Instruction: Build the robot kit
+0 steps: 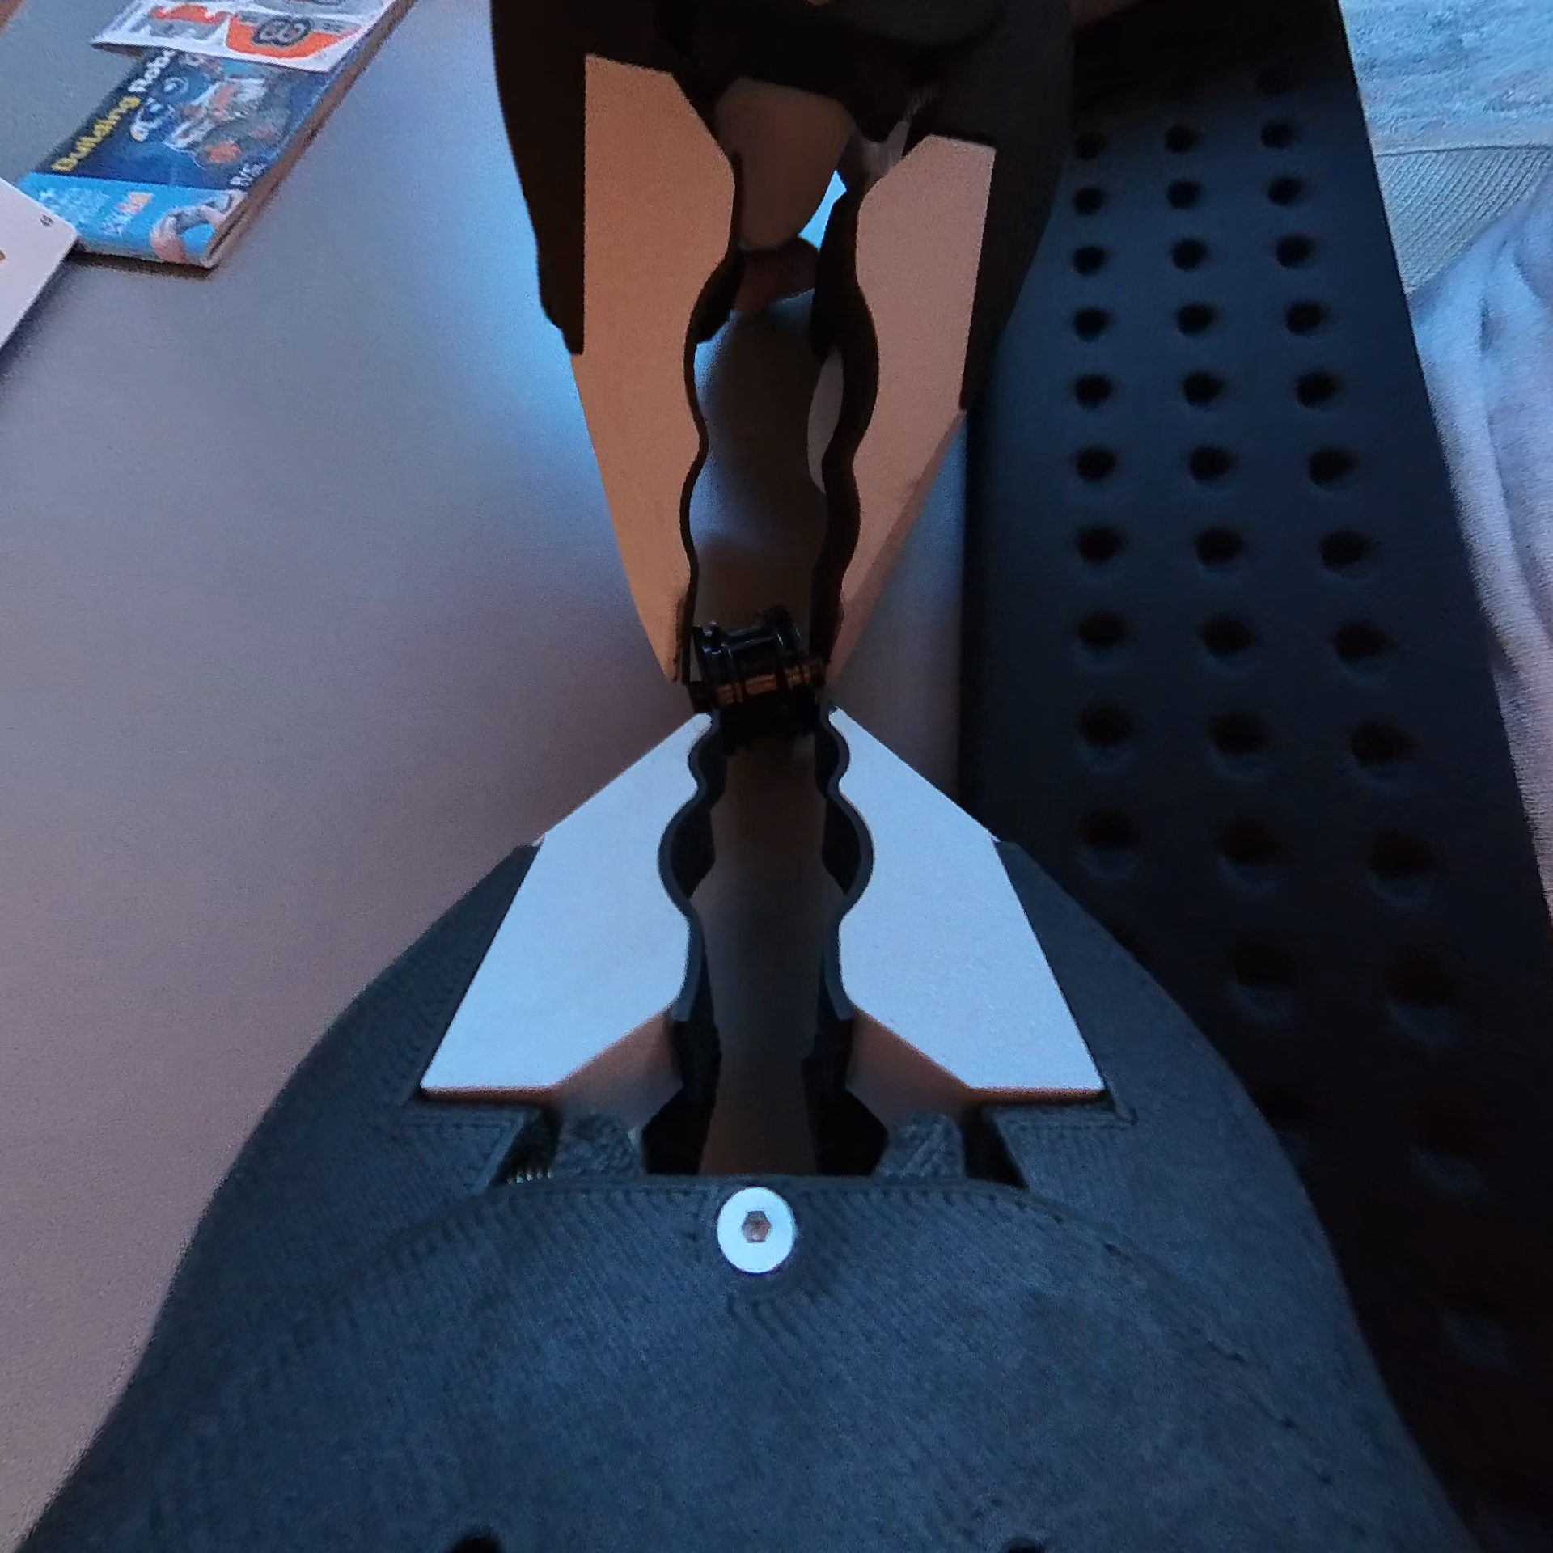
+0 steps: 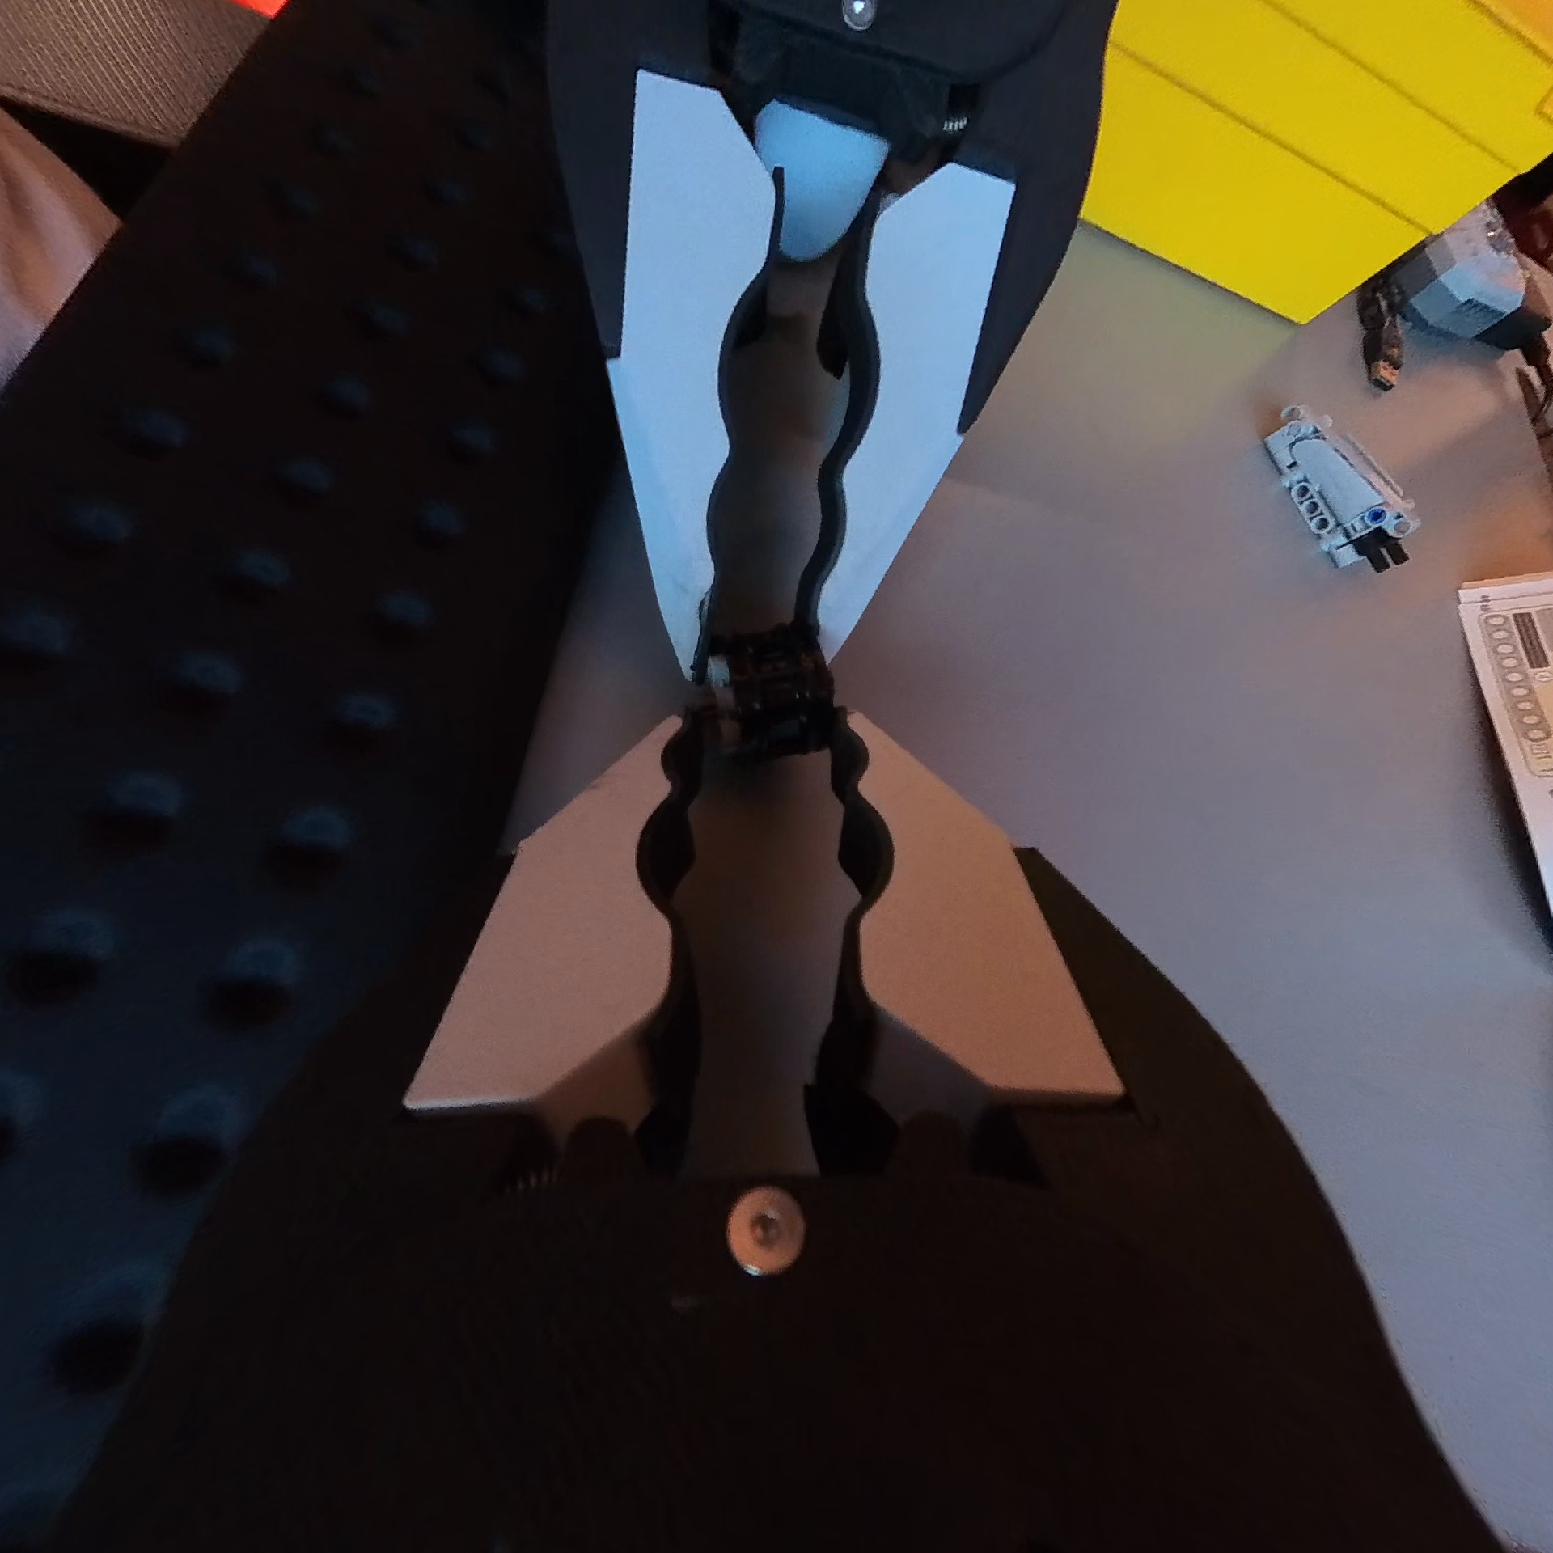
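My two grippers meet tip to tip above a grey table [image 1: 294, 588]. A small black building-block part [image 1: 760, 672] with orange-gold bands sits between them. In the left wrist view my left gripper [image 1: 766, 727] comes in from below and is shut on the near end of the part. The right gripper [image 1: 760, 660] comes in from above and grips the far end. In the right wrist view my right gripper [image 2: 760, 727] is shut on the same black part [image 2: 769, 697], and the left gripper [image 2: 760, 651] holds it from the opposite side.
A black perforated panel [image 1: 1218, 588] lies right beside the grippers and also shows in the right wrist view [image 2: 252, 588]. Printed booklets [image 1: 168, 151] lie at the far left. A yellow box [image 2: 1302, 126], a grey block assembly [image 2: 1336, 496], a grey unit with a cable [image 2: 1462, 286] and a printed sheet [image 2: 1513, 689] lie to the right. The grippers are tip to tip, or close to it. The grey block assembly [image 2: 1336, 496] is about equally far from each gripper, around 25 cm.
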Available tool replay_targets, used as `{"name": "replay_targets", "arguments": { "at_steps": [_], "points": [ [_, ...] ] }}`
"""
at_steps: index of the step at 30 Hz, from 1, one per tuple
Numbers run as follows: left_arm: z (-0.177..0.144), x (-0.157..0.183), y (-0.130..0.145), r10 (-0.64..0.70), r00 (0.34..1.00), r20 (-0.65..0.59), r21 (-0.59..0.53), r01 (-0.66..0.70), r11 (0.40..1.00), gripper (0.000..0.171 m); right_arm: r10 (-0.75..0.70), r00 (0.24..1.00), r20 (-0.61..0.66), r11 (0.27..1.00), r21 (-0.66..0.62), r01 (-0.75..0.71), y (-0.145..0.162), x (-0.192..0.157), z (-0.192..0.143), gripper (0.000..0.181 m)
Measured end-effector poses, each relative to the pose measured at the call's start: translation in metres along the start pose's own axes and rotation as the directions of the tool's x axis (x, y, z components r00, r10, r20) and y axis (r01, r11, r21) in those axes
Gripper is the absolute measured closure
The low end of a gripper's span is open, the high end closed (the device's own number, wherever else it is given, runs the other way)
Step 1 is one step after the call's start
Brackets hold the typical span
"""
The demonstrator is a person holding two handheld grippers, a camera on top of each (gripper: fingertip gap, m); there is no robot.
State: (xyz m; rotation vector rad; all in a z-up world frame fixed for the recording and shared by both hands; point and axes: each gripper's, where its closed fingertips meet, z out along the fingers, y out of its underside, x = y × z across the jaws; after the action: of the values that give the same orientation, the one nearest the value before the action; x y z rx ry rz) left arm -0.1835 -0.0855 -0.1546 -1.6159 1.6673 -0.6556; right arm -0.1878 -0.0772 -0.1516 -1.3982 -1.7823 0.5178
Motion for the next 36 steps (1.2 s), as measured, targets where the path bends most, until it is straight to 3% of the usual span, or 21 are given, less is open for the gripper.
{"name": "replay_targets", "arguments": {
  "at_steps": [16,26,31,36],
  "points": [
    [0.000,-0.003,0.002,-0.132,0.988,-0.083,-0.007,0.132,0.991,0.152,0.163,0.985,0.057,0.985,0.050,-0.166,-0.002,0.004,-0.002,0.151],
    [0.001,-0.009,0.003,-0.143,0.989,-0.041,-0.008,0.142,0.990,0.150,0.194,0.979,0.054,0.980,0.043,-0.197,-0.001,0.009,0.000,0.151],
    [0.003,-0.014,0.007,-0.150,0.989,0.000,-0.036,0.150,0.988,0.134,0.229,0.973,0.039,0.972,0.039,-0.230,0.001,0.013,0.000,0.151],
    [0.000,-0.022,0.003,-0.241,0.971,0.014,0.003,0.241,0.971,0.140,0.248,0.968,0.027,0.968,0.028,-0.249,0.003,0.016,0.001,0.152]
  ]
}}
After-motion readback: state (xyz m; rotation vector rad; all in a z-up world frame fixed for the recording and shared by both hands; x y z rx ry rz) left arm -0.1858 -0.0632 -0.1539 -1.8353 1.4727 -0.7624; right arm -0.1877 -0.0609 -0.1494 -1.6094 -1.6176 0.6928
